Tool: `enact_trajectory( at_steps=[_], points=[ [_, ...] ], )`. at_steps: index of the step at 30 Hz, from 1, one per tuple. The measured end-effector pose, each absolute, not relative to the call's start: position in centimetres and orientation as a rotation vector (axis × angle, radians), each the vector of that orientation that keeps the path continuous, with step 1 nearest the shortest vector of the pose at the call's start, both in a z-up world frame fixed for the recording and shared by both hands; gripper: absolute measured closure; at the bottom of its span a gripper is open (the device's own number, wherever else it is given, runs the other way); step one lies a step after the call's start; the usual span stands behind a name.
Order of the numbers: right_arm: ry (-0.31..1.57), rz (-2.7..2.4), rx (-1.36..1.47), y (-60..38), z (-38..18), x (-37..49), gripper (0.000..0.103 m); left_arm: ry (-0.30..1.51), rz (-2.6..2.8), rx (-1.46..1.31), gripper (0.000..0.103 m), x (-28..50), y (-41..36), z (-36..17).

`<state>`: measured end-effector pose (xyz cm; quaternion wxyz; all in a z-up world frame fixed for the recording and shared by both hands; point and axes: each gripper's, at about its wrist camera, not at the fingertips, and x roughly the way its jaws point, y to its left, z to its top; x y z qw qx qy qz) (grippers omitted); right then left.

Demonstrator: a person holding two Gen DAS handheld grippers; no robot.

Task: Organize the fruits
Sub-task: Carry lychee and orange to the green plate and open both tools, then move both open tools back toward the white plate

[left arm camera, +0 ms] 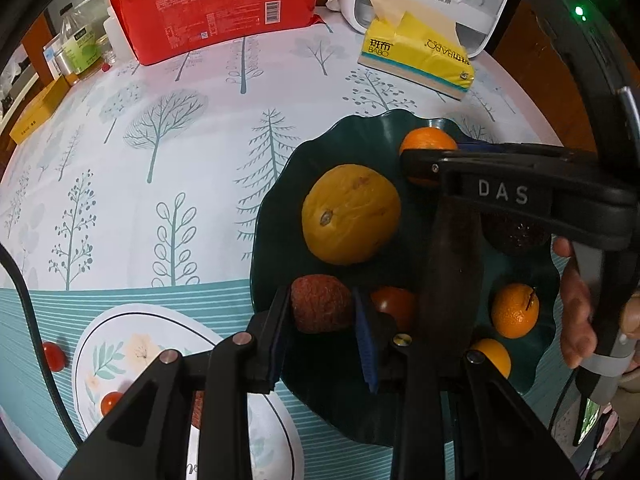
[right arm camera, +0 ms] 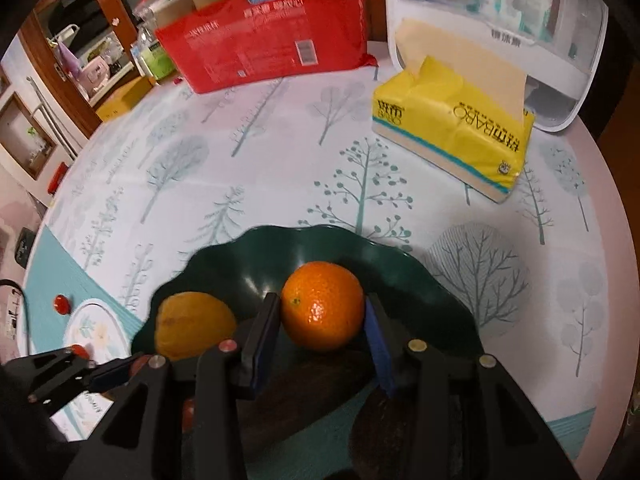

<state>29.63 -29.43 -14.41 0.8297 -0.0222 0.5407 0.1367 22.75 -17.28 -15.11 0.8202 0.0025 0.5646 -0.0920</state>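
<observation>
A dark green wavy plate [left arm camera: 280, 184] holds a big yellow-orange fruit [left arm camera: 350, 214], a red tomato [left arm camera: 394, 306], a dark fruit [left arm camera: 516, 236], a small orange [left arm camera: 514, 310] and part of another yellow one [left arm camera: 492, 356]. My left gripper [left arm camera: 320, 300] is shut on a rough red-brown fruit [left arm camera: 320, 310] over the plate's near rim. In the right wrist view my right gripper [right arm camera: 322, 298] straddles an orange [right arm camera: 322, 306] lying in the plate [right arm camera: 420, 276], and thin gaps show at both pads. One of its fingers [left arm camera: 480, 160] crosses that orange [left arm camera: 428, 140] in the left wrist view.
A white floral plate [left arm camera: 120, 336] at the lower left holds a cherry tomato [left arm camera: 110, 402]; another tomato [left arm camera: 54, 356] lies on the cloth. At the back stand a yellow tissue pack [left arm camera: 416, 60], a red package [left arm camera: 216, 8] and a white appliance [right arm camera: 500, 40]. A hand [left arm camera: 576, 312] holds the right gripper.
</observation>
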Motion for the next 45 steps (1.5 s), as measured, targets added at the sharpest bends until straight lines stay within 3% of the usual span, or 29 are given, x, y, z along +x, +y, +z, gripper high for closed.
enact_trajectory(
  at_steps=[6, 9, 12, 29, 36, 45],
  points=[
    [1.116, 0.269, -0.097, -29.3, -14.3, 28.9, 0.049, 1.208, -0.191, -0.024, 0.065, 22.7, -17.0, -14.9],
    [1.101, 0.274, -0.090, -29.5, -13.8, 28.3, 0.047, 1.200, -0.202, -0.051, 0.048, 22.4, -16.9, -14.5],
    [1.090, 0.273, -0.081, -29.6, -13.4, 27.8, 0.046, 1.187, -0.198, -0.057, 0.019, 22.0, -16.9, -13.9],
    [1.002, 0.219, -0.078, -29.6, -8.9, 24.0, 0.046, 1.100, -0.211, -0.089, 0.018, 18.8, -14.6, -9.1],
    [0.965, 0.167, -0.076, -29.0, -5.9, 21.6, 0.045, 1.080, -0.216, -0.128, 0.001, 17.2, -12.6, -6.9],
    [0.923, 0.071, -0.067, -27.6, -1.8, 17.9, 0.037, 1.003, -0.239, -0.094, 0.001, 14.2, -9.3, -3.1]
  ],
)
